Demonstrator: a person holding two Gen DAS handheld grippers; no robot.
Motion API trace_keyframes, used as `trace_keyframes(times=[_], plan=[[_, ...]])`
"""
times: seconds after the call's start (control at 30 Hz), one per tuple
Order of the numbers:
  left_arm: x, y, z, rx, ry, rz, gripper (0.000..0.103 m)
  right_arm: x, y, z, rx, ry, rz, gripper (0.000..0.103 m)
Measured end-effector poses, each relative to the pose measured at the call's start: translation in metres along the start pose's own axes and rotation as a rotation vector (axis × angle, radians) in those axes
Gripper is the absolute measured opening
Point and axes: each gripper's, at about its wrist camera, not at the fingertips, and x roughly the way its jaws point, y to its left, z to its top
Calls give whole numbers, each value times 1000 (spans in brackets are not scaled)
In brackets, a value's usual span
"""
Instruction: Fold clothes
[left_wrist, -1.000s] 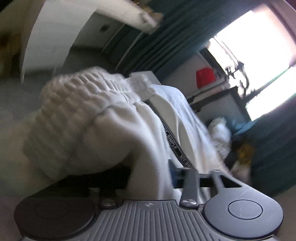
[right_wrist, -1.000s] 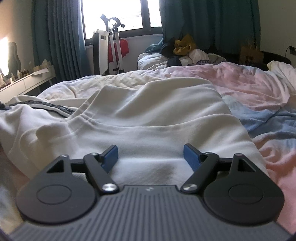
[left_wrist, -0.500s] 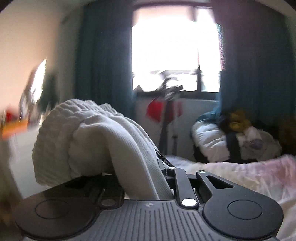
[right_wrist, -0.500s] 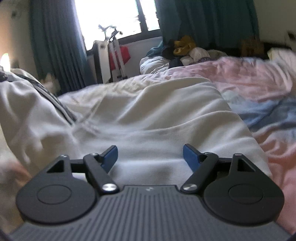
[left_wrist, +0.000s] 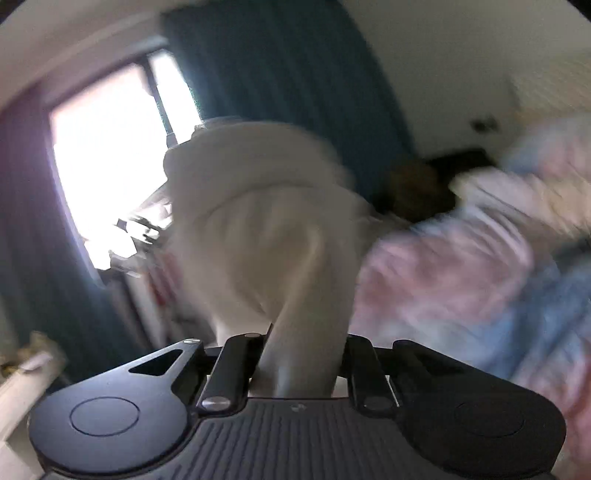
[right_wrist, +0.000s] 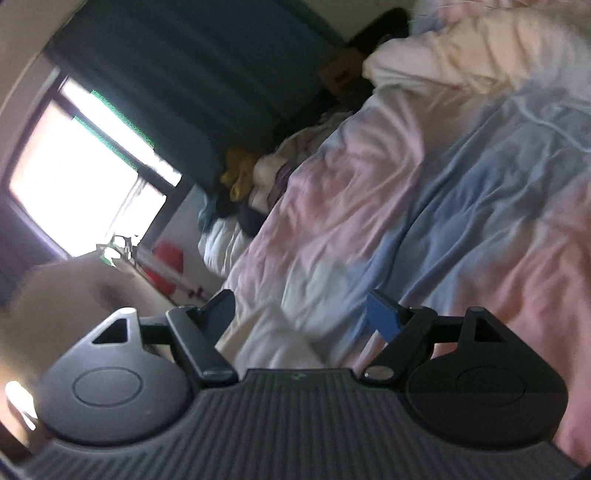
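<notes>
My left gripper (left_wrist: 303, 354) is shut on a white sweatshirt (left_wrist: 266, 229), a thick bunch of cloth that rises from between the fingers and is lifted in the air in front of the window. The view is blurred by motion. My right gripper (right_wrist: 303, 314) is open and empty, tilted, above the pink and blue bedcover (right_wrist: 424, 206). A blurred part of the white sweatshirt (right_wrist: 70, 295) shows at the left edge of the right wrist view.
Pink and blue bedding (left_wrist: 480, 258) covers the bed. A pile of clothes (right_wrist: 251, 181) lies by the dark teal curtain (right_wrist: 207, 74). A bright window (right_wrist: 74, 173) is at the left. A cream pillow or blanket (right_wrist: 461, 62) lies at the far end.
My left gripper has swung right with the sweatshirt held up. My right gripper has tilted and come off the garment; it now faces bare bedcover.
</notes>
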Motion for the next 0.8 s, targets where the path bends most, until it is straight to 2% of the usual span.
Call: trace_keyframes(times=[0.07,0.2,0.23,0.33,0.4,0.47,0.7,0.8], plan=[[12,-30,-8,35,35,-50,20,2,-6,6,10,14,6,81],[21,-63,-27,141,54,-80,23,8,-13,10,21,61,34,81],[24,-71,-32,167,59,-88,29,9,-13,10,18,76,42,81],[22,-72,-35,190,79,-124,56,13,-14,15,23,111,72,81],[17,-64,-38,219,82,-156,64,12,-15,22,31,129,94,81],[-7,-37,-60,240,83,-177,72,13,-13,29,24,152,113,81],[-91,19,-110,271,111,-211,73,13,-6,44,-28,259,145,81],[-103,40,-124,245,127,-251,73,22,1,37,-9,330,214,81]])
